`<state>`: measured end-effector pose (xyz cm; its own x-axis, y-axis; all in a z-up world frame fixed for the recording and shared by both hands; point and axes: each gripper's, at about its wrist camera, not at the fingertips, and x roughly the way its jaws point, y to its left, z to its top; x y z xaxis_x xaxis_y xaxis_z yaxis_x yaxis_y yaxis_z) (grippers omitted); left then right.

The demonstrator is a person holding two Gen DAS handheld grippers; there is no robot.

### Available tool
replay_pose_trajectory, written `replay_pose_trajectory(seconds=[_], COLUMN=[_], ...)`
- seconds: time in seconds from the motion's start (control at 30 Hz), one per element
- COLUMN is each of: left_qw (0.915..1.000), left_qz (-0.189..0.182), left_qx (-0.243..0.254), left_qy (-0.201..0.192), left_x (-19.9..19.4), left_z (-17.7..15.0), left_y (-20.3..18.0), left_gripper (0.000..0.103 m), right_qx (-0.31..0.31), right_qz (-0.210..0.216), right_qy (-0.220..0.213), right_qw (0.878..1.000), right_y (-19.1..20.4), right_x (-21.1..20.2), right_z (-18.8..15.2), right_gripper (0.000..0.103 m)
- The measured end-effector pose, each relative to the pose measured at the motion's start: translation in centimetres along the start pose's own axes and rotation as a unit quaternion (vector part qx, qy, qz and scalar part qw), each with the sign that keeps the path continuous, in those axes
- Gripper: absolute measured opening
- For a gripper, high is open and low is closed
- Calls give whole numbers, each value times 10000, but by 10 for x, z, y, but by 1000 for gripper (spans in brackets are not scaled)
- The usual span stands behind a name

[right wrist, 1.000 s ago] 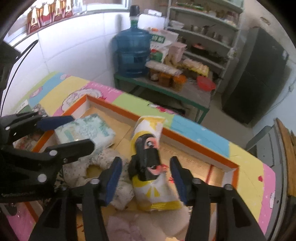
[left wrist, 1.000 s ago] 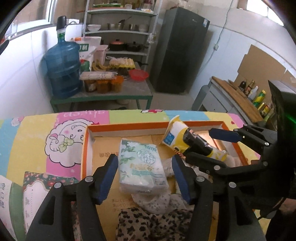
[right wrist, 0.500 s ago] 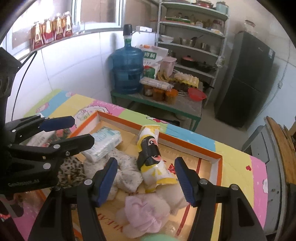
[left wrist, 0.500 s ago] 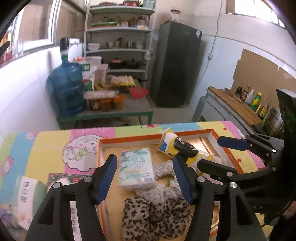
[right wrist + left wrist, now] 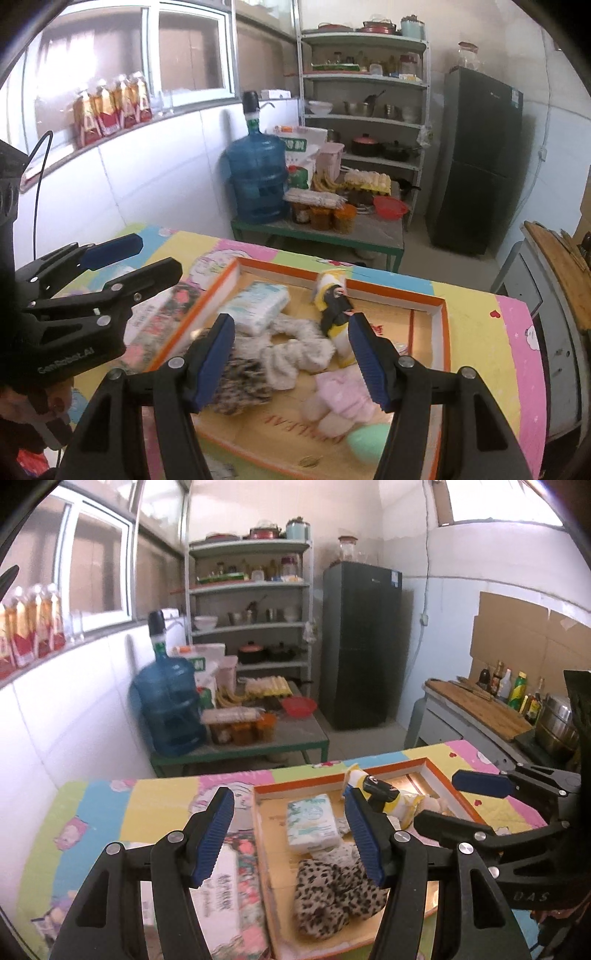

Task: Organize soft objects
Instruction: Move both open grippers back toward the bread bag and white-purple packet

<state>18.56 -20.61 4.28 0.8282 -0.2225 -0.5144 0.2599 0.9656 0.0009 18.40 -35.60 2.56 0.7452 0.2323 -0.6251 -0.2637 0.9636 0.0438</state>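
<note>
An orange-rimmed cardboard tray (image 5: pixel 301 789) (image 5: pixel 402 290) lies on the colourful table. In it are a tissue pack (image 5: pixel 313 822) (image 5: pixel 258 304), a yellow penguin toy (image 5: pixel 384 799) (image 5: pixel 334 304), a leopard-print cloth (image 5: pixel 332 895) (image 5: pixel 240 384), a white scrunchie (image 5: pixel 295 350), a pink plush (image 5: pixel 343 400) and a green soft thing (image 5: pixel 369 441). My left gripper (image 5: pixel 291 834) is open and empty, held well above the tray's near left side. My right gripper (image 5: pixel 291 358) is open and empty above the tray's near side.
A flowery packet (image 5: pixel 225 886) (image 5: pixel 155 314) lies on the table left of the tray. Behind the table stand a low green table (image 5: pixel 258 744) with a blue water jug (image 5: pixel 168 709), shelves (image 5: pixel 251 627), a dark fridge (image 5: pixel 362 642) and a counter (image 5: pixel 480 709) at right.
Both grippers have pulled up and back from the tray, still open and empty. The tissue pack and penguin toy now look smaller and farther below.
</note>
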Motion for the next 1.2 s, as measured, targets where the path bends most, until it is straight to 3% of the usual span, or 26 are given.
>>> replay_pose_trajectory(seconds=[0.37,0.7,0.9,1.2], left_qw=[9992,9985,9985,9975], left_qz=[304,315,210,247], left_qx=[-98,-320,-379,-541], left_qy=[-230,-319,-341,-392], left_x=[-62,-100,-116,-134], left_z=[-23,-57,-81,-117], left_y=[45,83,105,135], left_gripper=[64,64,73,76], right_qx=[31,53,145,264], right_qz=[270,327,299,228], right_qy=[-152,-245,-268,-197], right_qw=[9995,9992,9991,9992], right_y=[63,113,134,161], right_x=[-23,-40,-44,-37], right_z=[-19,-34,-50,-81], right_gripper=[64,64,74,75])
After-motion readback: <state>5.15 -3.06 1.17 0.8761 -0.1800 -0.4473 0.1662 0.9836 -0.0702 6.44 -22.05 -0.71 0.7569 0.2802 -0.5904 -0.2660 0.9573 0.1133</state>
